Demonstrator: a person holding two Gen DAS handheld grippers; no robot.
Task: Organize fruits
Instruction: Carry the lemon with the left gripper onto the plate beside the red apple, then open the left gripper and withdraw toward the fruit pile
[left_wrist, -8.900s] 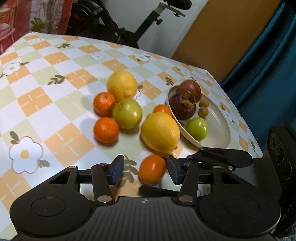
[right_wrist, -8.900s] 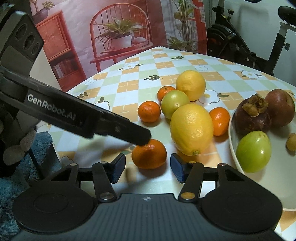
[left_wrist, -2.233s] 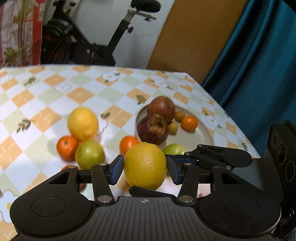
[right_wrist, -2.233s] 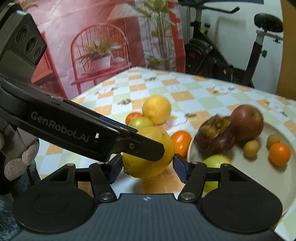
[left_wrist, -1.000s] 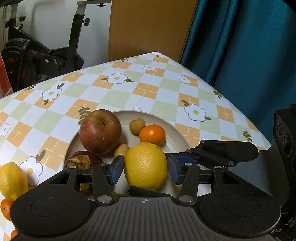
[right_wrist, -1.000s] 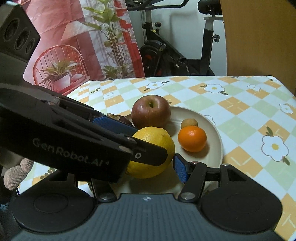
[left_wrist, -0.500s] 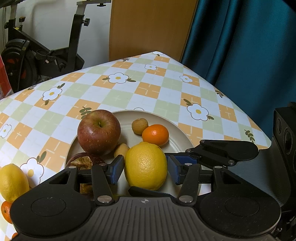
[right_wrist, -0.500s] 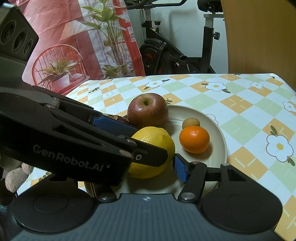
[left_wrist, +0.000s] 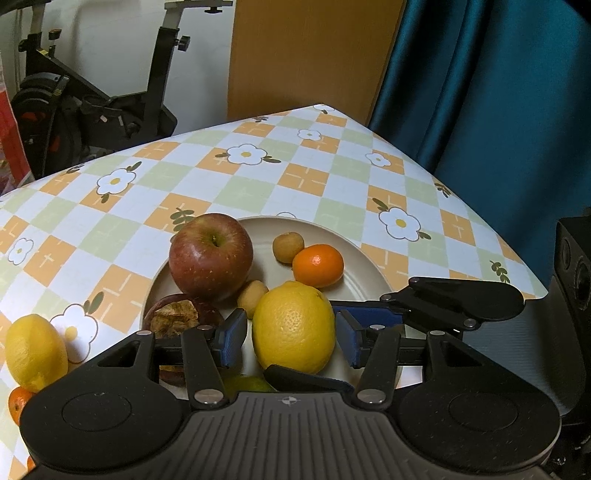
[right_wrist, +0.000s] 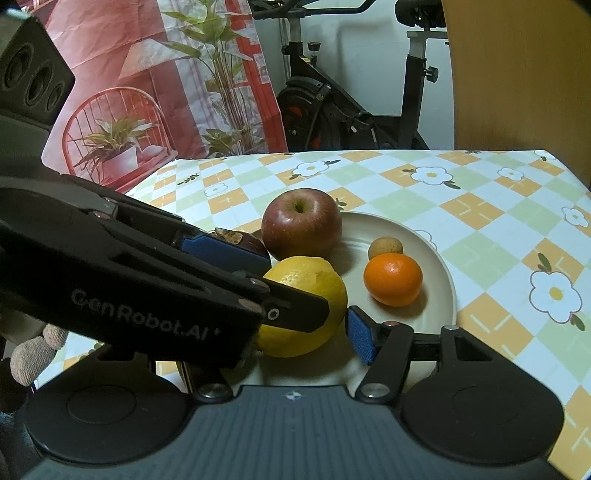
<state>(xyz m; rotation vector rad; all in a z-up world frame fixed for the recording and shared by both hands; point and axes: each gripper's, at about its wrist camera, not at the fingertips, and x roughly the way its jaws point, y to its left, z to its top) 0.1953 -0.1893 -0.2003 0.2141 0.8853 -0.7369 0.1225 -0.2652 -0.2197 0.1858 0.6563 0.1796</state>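
A large yellow lemon (left_wrist: 293, 326) sits low over the beige plate (left_wrist: 364, 273), between the blue pads of both grippers at once. My left gripper (left_wrist: 291, 338) shows small gaps on both sides of the lemon. My right gripper (right_wrist: 303, 314) also brackets the lemon (right_wrist: 306, 299), its right pad just off the skin and its left pad hidden behind the left gripper's finger. On the plate lie a red apple (left_wrist: 211, 255), a mandarin (left_wrist: 318, 265), a mangosteen (left_wrist: 181, 315) and small brown fruits (left_wrist: 288, 242).
On the checked tablecloth left of the plate lie another lemon (left_wrist: 35, 352) and a mandarin (left_wrist: 18, 404). A green fruit (left_wrist: 247, 384) peeks out under the left gripper. The table edge (left_wrist: 480, 218) runs close behind the plate, with a blue curtain beyond.
Both grippers carried the lemon from the tablecloth to over the plate. In the last half second the left gripper's pads have come slightly off the lemon; the view has barely shifted.
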